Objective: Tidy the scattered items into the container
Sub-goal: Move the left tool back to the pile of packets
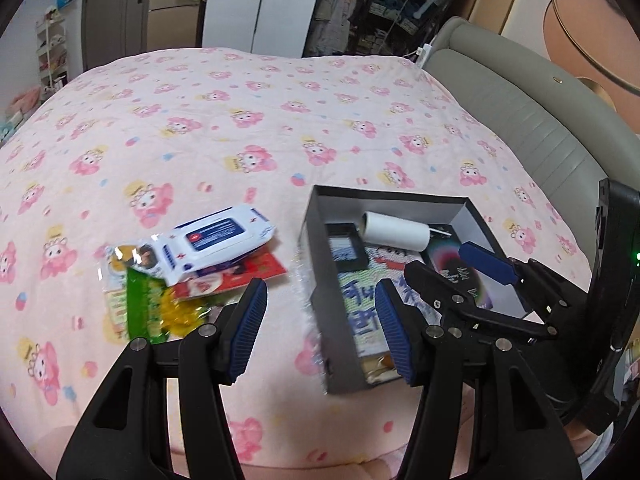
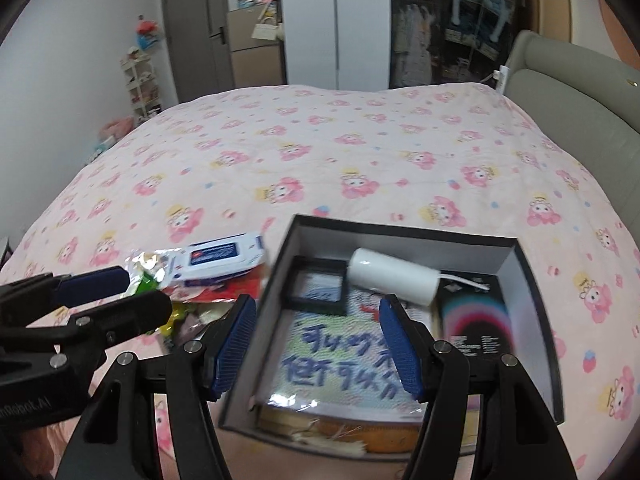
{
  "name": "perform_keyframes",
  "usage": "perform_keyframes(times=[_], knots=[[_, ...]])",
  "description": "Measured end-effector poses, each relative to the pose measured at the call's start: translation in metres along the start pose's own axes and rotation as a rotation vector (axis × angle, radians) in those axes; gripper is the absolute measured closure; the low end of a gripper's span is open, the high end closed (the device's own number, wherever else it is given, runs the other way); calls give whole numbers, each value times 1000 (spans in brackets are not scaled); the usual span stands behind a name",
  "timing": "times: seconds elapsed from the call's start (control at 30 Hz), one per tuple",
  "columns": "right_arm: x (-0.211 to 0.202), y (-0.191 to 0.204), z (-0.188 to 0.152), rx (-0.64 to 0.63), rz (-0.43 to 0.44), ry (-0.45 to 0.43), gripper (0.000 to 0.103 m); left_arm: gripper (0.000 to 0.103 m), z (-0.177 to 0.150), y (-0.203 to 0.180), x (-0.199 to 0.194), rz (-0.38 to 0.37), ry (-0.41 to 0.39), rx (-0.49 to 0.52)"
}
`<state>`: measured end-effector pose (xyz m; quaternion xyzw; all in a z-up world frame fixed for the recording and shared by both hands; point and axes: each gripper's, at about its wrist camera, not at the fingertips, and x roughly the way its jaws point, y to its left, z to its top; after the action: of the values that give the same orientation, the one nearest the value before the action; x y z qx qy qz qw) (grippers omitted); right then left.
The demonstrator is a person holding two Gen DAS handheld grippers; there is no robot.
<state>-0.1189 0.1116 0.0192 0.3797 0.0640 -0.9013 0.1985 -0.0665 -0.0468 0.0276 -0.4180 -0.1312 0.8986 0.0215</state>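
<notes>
Left tongs: the left tongs [image 1: 320, 328] are wide open and hold nothing. They hang over the bed, between the pile of packets and the box.

Right tongs: the right tongs [image 2: 318, 344] are wide open too, with nothing in them. They hang over the near part of the box.

Box: the dark box [image 2: 532, 312] sits on the pink bed [image 2: 320, 152], near the front edge. Its lid is off.

Already in the box: a big flat pack with blue writing [image 2: 340, 356] lies at the bottom. A small black square case [image 2: 320, 290] sits on it at the back left. A white roll [image 2: 394, 276] lies across the back. A dark pack with a rainbow ring [image 2: 478, 320] lies on the right side.

Still out on the bed: a white wipes pack [image 1: 218, 242] lies on top of a small pile just left of the box. Under it are a red packet [image 1: 240, 274] and a green and yellow packet [image 1: 152, 308]. There may be more in the pile, but it is too mixed up to tell.

How far along: it looks like more than half is done. Four things are in, and one small pile is left.

What is left: the pile has to go into the box. The wipes pack is on top, so it is likely the easy one to take first.

Far away: the rest of the bed has no loose things on it.
</notes>
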Motion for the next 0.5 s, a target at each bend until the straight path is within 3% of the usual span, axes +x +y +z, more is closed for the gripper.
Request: perform_keyframes(times=[0.5], knots=[[19,64,0,-113,42,34,42,47,-12,68,-3,0,2,-62]])
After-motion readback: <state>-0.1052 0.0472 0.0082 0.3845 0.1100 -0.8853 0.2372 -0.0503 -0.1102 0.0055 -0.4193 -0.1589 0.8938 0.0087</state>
